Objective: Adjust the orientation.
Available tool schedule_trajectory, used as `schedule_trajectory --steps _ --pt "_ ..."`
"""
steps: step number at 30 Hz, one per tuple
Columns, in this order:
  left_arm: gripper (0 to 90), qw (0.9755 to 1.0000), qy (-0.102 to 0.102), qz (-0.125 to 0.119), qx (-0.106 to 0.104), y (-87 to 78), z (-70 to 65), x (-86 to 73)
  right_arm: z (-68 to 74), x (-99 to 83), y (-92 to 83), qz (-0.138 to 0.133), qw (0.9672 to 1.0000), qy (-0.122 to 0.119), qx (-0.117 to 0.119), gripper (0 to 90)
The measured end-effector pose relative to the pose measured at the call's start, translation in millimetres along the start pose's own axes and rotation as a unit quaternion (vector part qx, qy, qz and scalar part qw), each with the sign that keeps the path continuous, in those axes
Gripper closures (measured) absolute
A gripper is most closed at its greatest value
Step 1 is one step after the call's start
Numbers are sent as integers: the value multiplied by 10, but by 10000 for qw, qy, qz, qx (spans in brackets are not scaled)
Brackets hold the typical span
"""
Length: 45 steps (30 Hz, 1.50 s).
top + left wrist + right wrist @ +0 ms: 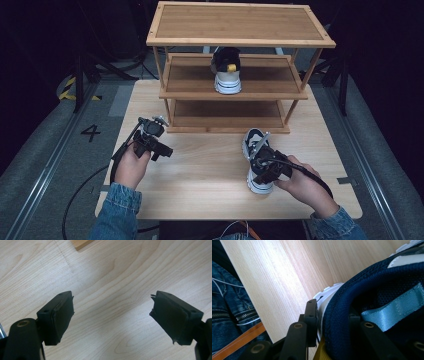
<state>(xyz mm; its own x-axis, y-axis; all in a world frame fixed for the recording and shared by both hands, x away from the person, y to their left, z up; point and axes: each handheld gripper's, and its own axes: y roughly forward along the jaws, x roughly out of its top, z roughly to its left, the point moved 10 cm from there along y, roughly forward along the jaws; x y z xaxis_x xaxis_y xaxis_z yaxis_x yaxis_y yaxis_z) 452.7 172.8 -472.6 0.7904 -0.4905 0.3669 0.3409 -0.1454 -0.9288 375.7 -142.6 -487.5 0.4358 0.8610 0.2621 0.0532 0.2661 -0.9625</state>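
R gripper point(264, 166) low over the table point(210, 175), toward the front-right part, gripped from behind by R hand point(302, 186); forearm in denim sleeve coming in from the front-right corner. Jaws pinching the heel collar of a navy sneaker point(256, 160): one jaw outside against the white heel, the other inside the opening, beside a light-blue pull tab point(394, 307). Padded navy collar squeezed betw. them in the right gripper view. Sneaker w/ white sole, resting on the table, toe toward the rack, heel toward the front edge.

L gripper point(159, 146) near the table's left edge, about mid-depth, held by L hand point(131, 165), pointing down and inward at the wood. Jaws spread wide, nothing betw. them, bare table below in the left gripper view. Black cable trailing off the left edge to the floor.

Wooden 3-tier shoe rack point(240, 40) at the table's back edge. Second sneaker point(226, 70), dark upper, white sole, yellow bit near the top, on the middle shelf about centre. Top and bottom shelves w/ nothing on them as far as visible. Corner of the rack's base just showing at the top of the left gripper view. Rack front well apart from the held sneaker; open table betw. the two grippers. Floor marking "4" point(90, 132) left of the table.
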Motion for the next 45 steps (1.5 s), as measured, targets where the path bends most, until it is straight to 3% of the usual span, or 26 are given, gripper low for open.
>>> schedule_trajectory --steps 1,3,7,15,21,36,45 --pt "178 10000 -80 7 -51 -5 -20 -10 8 7 -32 -44 10000 14 -17 711" --pt "178 10000 -16 26 -38 -25 -10 -20 24 23 -104 -133 9999 -31 -39 710" --pt "177 9999 86 14 146 -83 27 -49 65 49 -263 -299 9995 -48 -6 706" --pt "177 9997 234 36 -10 -105 -19 -79 51 80 -611 -436 9987 -113 -234 701" --pt "177 9998 199 34 -10 -115 -2 -88 87 150 -881 -630 9975 -189 -263 700" --pt "177 9999 150 46 -2 -137 27 -147 94 254 -1284 -960 9928 -414 -584 700" --pt "177 10000 64 50 7 -150 54 -208 -40 395 -1456 -977 9908 -518 -777 700"
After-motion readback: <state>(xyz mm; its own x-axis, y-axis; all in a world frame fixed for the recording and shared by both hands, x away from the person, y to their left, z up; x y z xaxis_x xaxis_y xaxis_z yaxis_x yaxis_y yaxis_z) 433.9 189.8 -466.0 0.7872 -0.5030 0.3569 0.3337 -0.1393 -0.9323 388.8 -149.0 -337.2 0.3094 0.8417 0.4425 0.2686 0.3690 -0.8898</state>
